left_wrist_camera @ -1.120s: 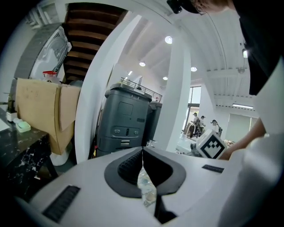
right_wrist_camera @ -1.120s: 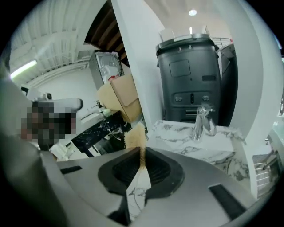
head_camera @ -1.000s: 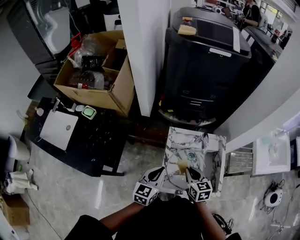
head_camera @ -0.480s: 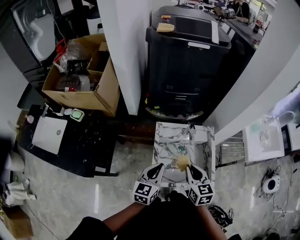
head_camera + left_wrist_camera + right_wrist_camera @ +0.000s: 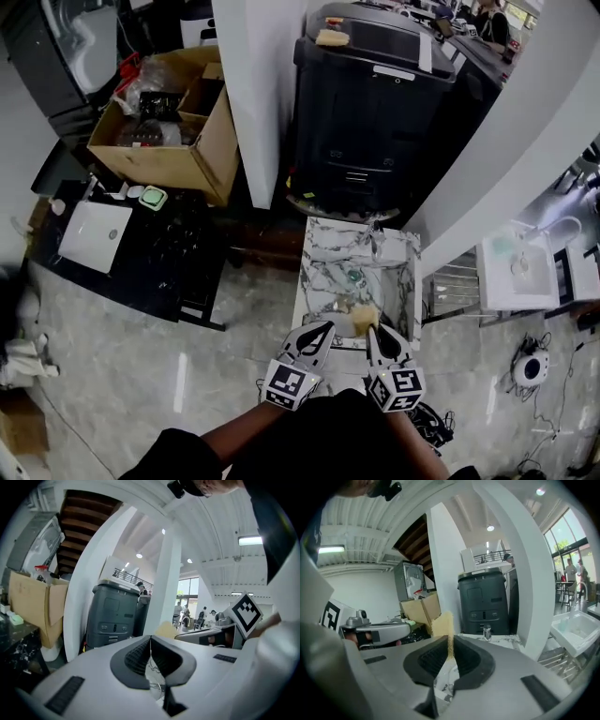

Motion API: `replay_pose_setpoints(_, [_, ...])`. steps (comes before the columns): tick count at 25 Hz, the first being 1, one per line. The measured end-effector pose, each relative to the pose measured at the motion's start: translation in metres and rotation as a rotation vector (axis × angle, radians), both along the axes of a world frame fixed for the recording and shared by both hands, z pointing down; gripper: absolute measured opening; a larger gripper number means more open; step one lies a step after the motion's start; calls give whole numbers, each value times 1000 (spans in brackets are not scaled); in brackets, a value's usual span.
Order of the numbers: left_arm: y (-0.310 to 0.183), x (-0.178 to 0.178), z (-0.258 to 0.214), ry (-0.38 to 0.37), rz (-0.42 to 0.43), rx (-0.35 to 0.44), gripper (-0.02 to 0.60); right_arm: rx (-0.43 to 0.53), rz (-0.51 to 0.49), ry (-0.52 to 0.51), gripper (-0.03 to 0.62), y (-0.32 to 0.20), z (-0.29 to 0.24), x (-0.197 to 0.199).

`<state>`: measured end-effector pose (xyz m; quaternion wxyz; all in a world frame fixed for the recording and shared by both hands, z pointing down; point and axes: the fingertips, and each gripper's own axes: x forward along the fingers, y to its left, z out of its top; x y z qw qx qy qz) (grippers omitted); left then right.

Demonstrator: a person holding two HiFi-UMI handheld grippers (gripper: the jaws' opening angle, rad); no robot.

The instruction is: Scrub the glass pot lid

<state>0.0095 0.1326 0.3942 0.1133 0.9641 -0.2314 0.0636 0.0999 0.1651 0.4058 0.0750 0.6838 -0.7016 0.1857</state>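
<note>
Head view and both gripper views, scrubbing stage. Largest items: a dark grey cabinet-like unit point(image 5: 375, 112) at the back and an open cardboard box point(image 5: 159, 122) to its left, both well clear of the work. Below them stands the marble-patterned sink point(image 5: 330, 251). The glass pot lid point(image 5: 339, 325) lies at its near end, between the two tools. The left claw point(image 5: 150, 643) is closed, apparently pinching the lid's thin rim, with clear glass visible below the pads. The right claw point(image 5: 451, 644) is clamped on a yellow sponge point(image 5: 364, 317), which rests over the lid's right part.

Change over the last second: the sponge has shifted slightly across the lid while the left claw kept its hold. This suggests that a scrubbing stroke is under way and the task is not finished.

Writing: no brand or label is legible; only the square markers on the cubes point(image 5: 289, 385) show.
</note>
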Motion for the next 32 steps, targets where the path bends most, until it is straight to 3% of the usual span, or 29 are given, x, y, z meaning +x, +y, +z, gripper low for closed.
replay_pose_setpoints(5, [46, -22, -21, 37, -107, 14, 15, 101, -84, -14, 55, 40, -31, -27])
replay_pose_setpoints(9, [124, -24, -35, 40, -135, 21, 15, 166, -82, -56, 54, 114, -50, -26])
replay_pose_setpoints(14, [242, -15, -34, 46, -162, 43, 15, 170, -79, -16, 54, 221, -39, -35])
replay_pose_setpoints(18, [309, -20, -31, -4, -172, 46, 15, 136, -55, -25, 54, 290, -28, -50])
replay_pose_setpoints(20, [325, -26, -36, -30, -169, 68, 15, 143, -56, -18, 54, 313, -32, -58])
replay_pose_setpoints(24, [337, -35, -44, 19, -223, 51, 15, 170, -42, 43, 54, 336, -48, -54])
replay_pose_setpoints(28, [343, -37, -53, -25, -189, 99, 15, 175, -1, 57, 54, 344, -59, -54])
replay_pose_setpoints(32, [346, -52, -61, -14, -200, 74, 17, 185, 8, 50, 54, 345, -73, -69])
